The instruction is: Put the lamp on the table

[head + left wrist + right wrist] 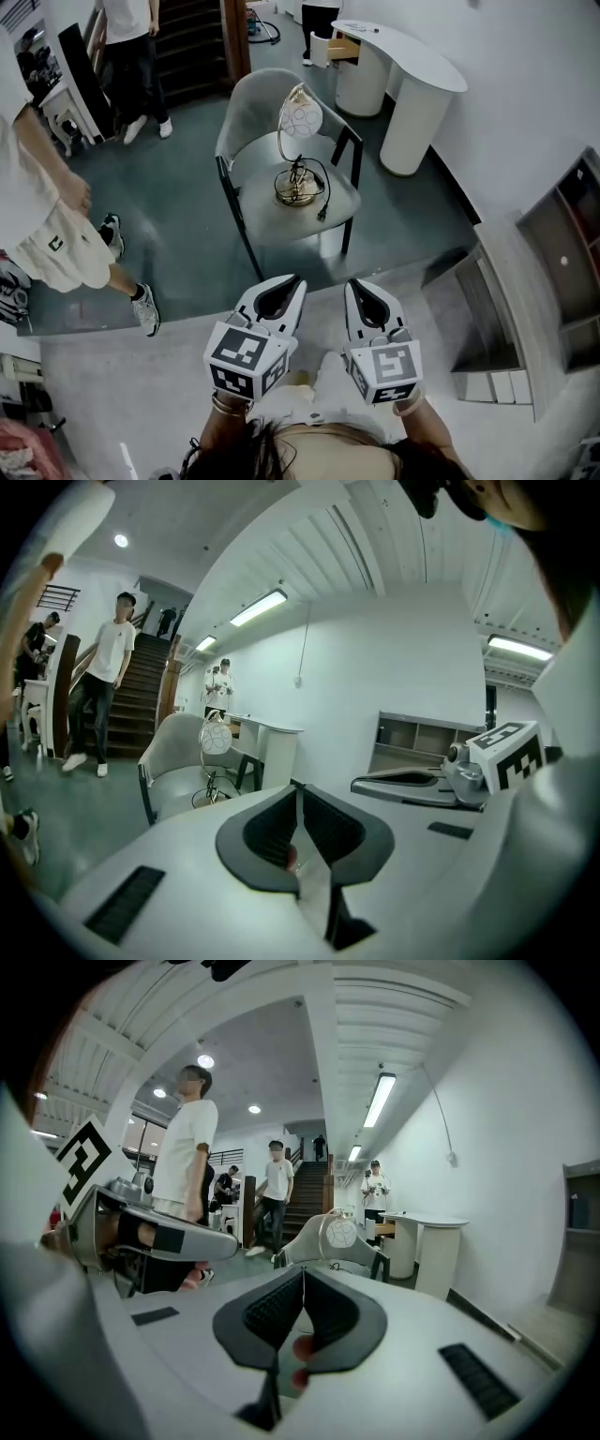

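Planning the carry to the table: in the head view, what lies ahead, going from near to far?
Left gripper and right gripper, side by side, jaws together → chair with the lamp on its seat → table.

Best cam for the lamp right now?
Head view: the lamp shows whole on the chair seat, with shade, stem, base and cord all in sight. Left gripper view has it small and distant; right gripper view shows mainly the shade.
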Tool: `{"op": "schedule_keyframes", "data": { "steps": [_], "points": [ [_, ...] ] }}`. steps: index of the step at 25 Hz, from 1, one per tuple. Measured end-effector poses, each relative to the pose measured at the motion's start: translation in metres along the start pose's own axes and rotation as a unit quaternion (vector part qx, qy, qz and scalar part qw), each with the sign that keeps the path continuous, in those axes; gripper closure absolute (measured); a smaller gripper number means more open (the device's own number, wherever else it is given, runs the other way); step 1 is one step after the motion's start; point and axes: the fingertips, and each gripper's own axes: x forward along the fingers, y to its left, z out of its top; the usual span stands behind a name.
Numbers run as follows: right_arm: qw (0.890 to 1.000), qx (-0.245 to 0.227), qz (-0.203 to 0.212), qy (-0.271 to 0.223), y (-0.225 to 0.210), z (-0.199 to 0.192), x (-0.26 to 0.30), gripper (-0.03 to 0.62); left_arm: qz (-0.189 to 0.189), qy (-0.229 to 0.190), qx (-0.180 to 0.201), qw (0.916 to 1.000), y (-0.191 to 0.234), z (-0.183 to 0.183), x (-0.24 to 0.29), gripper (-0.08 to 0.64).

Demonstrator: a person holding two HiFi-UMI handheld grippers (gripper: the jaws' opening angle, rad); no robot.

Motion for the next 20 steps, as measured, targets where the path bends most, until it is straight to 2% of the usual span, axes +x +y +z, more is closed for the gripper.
{"op": "schedule_keyframes", "data": {
  "steps": [10,20],
  "points": [
    [1.0,0.008,0.016,-0.009,-0.018,0.002,0.04,0.569,0.025,0.008,-0.003,0.9996,0.028,0.0,0.028,0.529],
    [0.999,0.018,0.042,-0.007,-0.075,0.004,0.092,0.569,0.044,0.009,0.002,0.999,0.043,0.021,0.098,0.529]
  ]
}}
